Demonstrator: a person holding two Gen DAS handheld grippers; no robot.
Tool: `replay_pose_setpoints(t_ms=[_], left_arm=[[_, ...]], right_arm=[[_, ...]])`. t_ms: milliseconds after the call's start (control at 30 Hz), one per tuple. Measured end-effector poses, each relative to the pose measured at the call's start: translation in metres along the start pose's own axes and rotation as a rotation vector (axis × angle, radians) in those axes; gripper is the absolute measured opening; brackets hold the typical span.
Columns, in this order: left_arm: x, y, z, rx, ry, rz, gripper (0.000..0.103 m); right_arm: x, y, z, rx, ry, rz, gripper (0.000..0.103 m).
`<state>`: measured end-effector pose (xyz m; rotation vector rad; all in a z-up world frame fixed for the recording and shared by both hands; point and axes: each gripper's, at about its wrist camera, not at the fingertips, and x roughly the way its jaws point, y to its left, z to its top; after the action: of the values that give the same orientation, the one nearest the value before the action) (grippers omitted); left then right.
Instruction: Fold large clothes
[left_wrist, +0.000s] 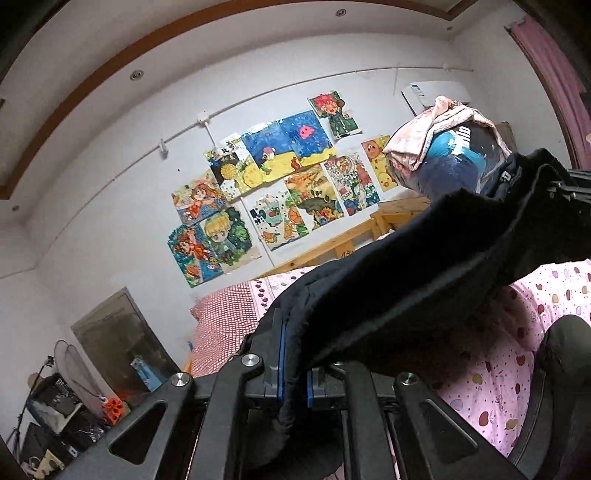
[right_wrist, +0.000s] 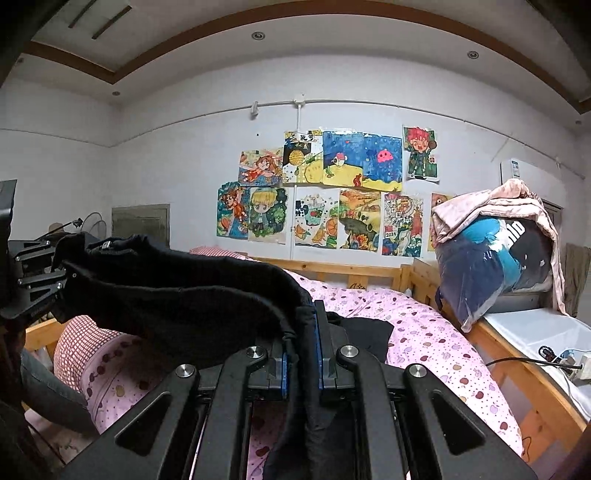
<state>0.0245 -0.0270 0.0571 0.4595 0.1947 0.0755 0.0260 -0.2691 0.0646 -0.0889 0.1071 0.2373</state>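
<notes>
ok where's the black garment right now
The black garment hangs stretched between the left gripper and right gripper, above the pink bedspread.

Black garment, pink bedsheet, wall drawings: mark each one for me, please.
black garment (right_wrist: 192, 295), right wrist view, on the stretched knit span between the grippers.
pink bedsheet (right_wrist: 424, 343), right wrist view, on a bare spotted patch.
wall drawings (left_wrist: 273, 184), left wrist view, near the cluster's middle.
</notes>
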Motion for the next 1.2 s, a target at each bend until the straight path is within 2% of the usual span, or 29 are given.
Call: replay_pose_setpoints(t_ms=[167,400,767,1000,1200], left_arm=[[0.025,0.013,0.021,0.005,0.022,-0.041,0.008],[0.073,0.034,0.055,-0.036,0.074,-0.095,0.008],[0.178,0.030,0.077,-0.027,0.082,-0.039,0.008],[0.262,0.013,0.081,-0.025,0.095,-0.024,0.008],[0.338,-0.008,0.067,-0.017,0.138,-0.018,0.008]], right_arm=[[0.023,-0.002,0.012,-0.033,-0.009,-0.023,0.010],[0.076,-0.017,0.050,-0.046,0.002,-0.034,0.010],[0.182,-0.026,0.085,-0.153,0.033,-0.063,0.010],[0.271,-0.040,0.087,-0.138,0.111,-0.064,0.010],[0.342,-0.044,0.070,-0.160,0.189,-0.085,0.010]])
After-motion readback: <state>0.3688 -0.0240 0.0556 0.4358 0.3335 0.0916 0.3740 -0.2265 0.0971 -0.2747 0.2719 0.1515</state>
